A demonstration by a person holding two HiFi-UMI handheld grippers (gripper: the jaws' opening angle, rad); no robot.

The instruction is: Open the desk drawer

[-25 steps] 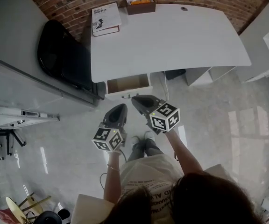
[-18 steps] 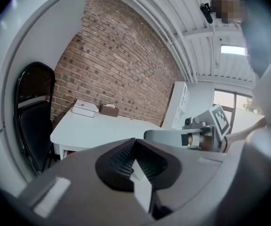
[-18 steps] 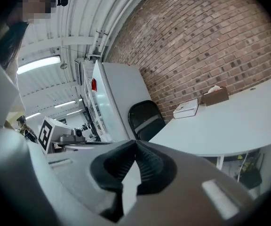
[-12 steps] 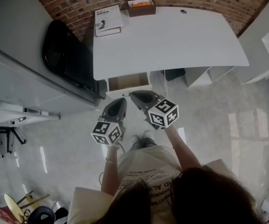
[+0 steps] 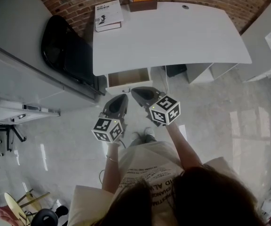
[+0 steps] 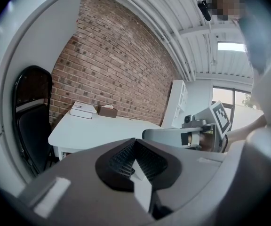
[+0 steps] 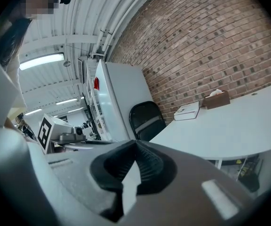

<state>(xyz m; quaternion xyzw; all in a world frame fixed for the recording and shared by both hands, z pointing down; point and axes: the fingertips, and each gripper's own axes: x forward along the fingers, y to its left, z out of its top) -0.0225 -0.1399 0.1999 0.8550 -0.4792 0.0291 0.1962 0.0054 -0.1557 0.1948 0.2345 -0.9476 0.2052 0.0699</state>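
Observation:
The white desk (image 5: 173, 34) has a drawer (image 5: 128, 78) pulled out under its left part, showing a bare wooden inside. My left gripper (image 5: 120, 99) hangs just in front of the drawer's white front panel (image 5: 125, 89), a little apart from it. My right gripper (image 5: 136, 91) is close by, at the panel's right end. Both are shut with nothing between the pads. In the left gripper view the left gripper (image 6: 135, 142) points over the desk (image 6: 102, 128). The right gripper (image 7: 135, 145) in its own view also has its tips together.
A black office chair (image 5: 67, 55) stands left of the desk. A book (image 5: 108, 15) and a brown box (image 5: 142, 2) lie on the desk's far edge by the brick wall. White cabinets (image 5: 267, 46) stand at the right. Glossy floor lies around the person.
The head view has shifted slightly. Both grippers stay shut and have edged a little closer to the desk; the drawer stays pulled out by the same amount.

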